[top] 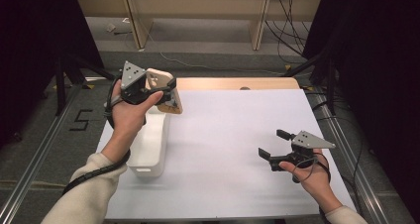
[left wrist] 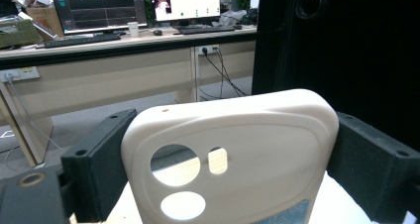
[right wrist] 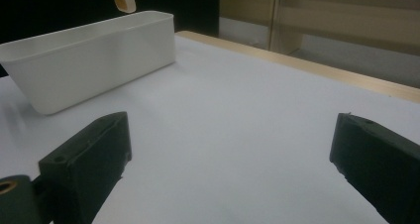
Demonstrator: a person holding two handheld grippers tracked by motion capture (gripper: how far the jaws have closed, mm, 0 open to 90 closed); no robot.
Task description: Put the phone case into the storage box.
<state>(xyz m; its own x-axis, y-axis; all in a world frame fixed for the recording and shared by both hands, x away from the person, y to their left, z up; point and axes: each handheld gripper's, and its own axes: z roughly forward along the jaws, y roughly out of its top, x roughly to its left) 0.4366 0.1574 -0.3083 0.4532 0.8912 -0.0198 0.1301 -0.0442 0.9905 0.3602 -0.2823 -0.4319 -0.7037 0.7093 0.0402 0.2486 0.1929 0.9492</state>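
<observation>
High view: the left gripper (top: pixel 166 92) clamped a cream phone case (top: pixel 166 89) above the white bin (top: pixel 148 149). Left gripper view: only its edges were pinched, so it could slip. Right gripper view: the right gripper (right wrist: pixel 230 169) hung open, empty.

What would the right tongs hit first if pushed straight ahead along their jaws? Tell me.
Probably nothing on the table: the right tongs, jaws open and empty, point leftward over the bare white tabletop. The white bin sits left of that line in the right gripper view, though depth is uncertain.
</observation>
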